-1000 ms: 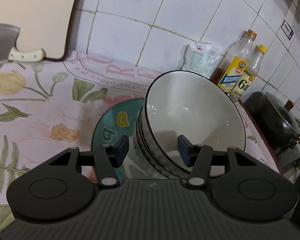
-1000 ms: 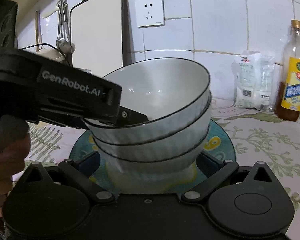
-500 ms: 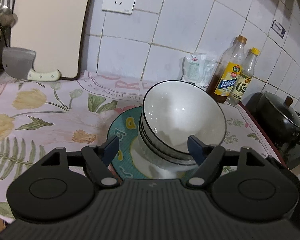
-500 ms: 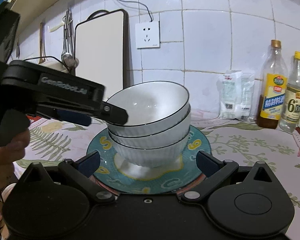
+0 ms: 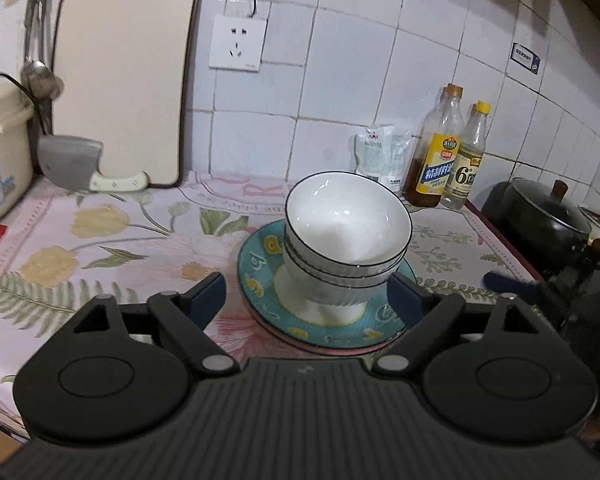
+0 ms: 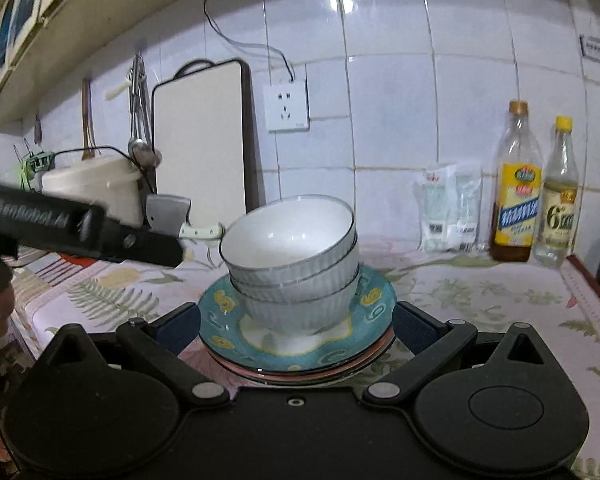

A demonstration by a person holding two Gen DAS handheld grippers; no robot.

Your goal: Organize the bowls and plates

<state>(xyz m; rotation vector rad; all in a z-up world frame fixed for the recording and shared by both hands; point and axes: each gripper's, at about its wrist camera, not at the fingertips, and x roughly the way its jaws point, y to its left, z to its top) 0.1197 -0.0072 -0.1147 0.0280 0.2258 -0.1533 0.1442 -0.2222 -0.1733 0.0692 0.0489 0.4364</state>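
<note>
Three white bowls with dark rims [image 5: 346, 236] [image 6: 292, 252] are nested in a stack, the top one tilted. They stand on a teal plate with yellow letters [image 5: 260, 276] [image 6: 220, 320], which lies on other plates; a pink rim shows underneath. The stack sits on the flowered counter cloth. My left gripper [image 5: 308, 300] is open and empty, just in front of the plates. My right gripper [image 6: 296, 328] is open and empty, its fingers on either side of the plate stack's near edge. The left gripper also shows at the left of the right wrist view [image 6: 80, 228].
Two bottles [image 5: 436, 156] [image 6: 518, 192] and a white pouch [image 5: 376, 156] stand at the wall behind. A black pot [image 5: 540, 220] sits on the right. A cutting board [image 5: 120, 80], cleaver [image 5: 76, 164] and rice cooker [image 5: 0, 160] are at the left.
Both grippers have drawn back from the bowl stack. The left gripper let go of the top bowl's rim and opened wide. The stack now stands alone on the plates.
</note>
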